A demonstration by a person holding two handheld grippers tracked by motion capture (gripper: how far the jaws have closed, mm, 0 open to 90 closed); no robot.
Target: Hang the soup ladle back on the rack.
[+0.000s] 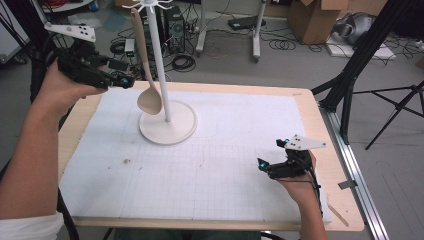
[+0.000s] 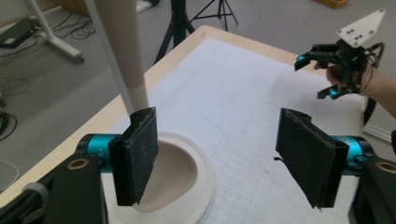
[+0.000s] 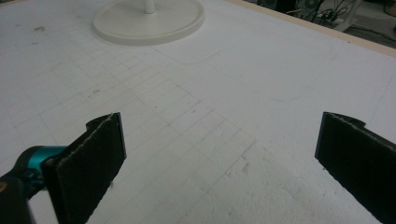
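While the spoon (image 1: 146,65) hangs upright from the stand (image 1: 161,75), bowl low over its base, the left claw (image 1: 125,81) sits spread just beside it, one pad by the bowl. The right claw (image 1: 272,156), also spread, rests well apart on the worktop (image 1: 310,107).

Even, diffuse indoor light; no glare on the white mat (image 1: 225,165) and only faint, soft shadows beneath the stand base (image 1: 167,129). Both gripper views are slightly soft, the near jaws blurred; the high view is low in resolution and mildly grainy
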